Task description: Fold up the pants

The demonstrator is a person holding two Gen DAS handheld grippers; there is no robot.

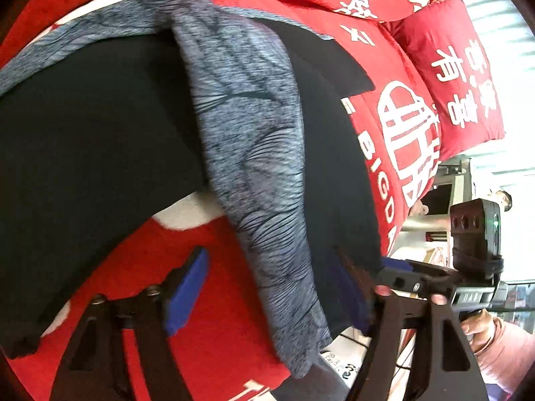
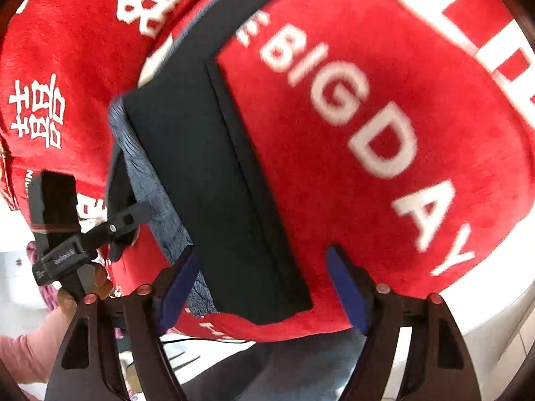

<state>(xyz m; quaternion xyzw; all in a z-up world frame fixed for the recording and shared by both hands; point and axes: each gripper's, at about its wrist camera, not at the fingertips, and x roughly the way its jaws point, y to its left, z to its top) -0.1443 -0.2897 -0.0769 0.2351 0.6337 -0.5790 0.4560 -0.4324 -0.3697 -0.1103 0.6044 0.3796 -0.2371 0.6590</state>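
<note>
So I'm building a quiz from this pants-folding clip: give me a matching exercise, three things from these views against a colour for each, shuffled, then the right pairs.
Things:
1. gripper pads
2. blanket
3. pants waistband

Colours:
A. red with white lettering
B. mottled grey
C. blue

Pairs: 1-C, 2-A, 3-B

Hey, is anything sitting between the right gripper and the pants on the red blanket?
Nothing visible. The pants lie right at the right gripper, their near end between its open blue fingers, pads not pressing. Only the red blanket lies underneath.
</note>
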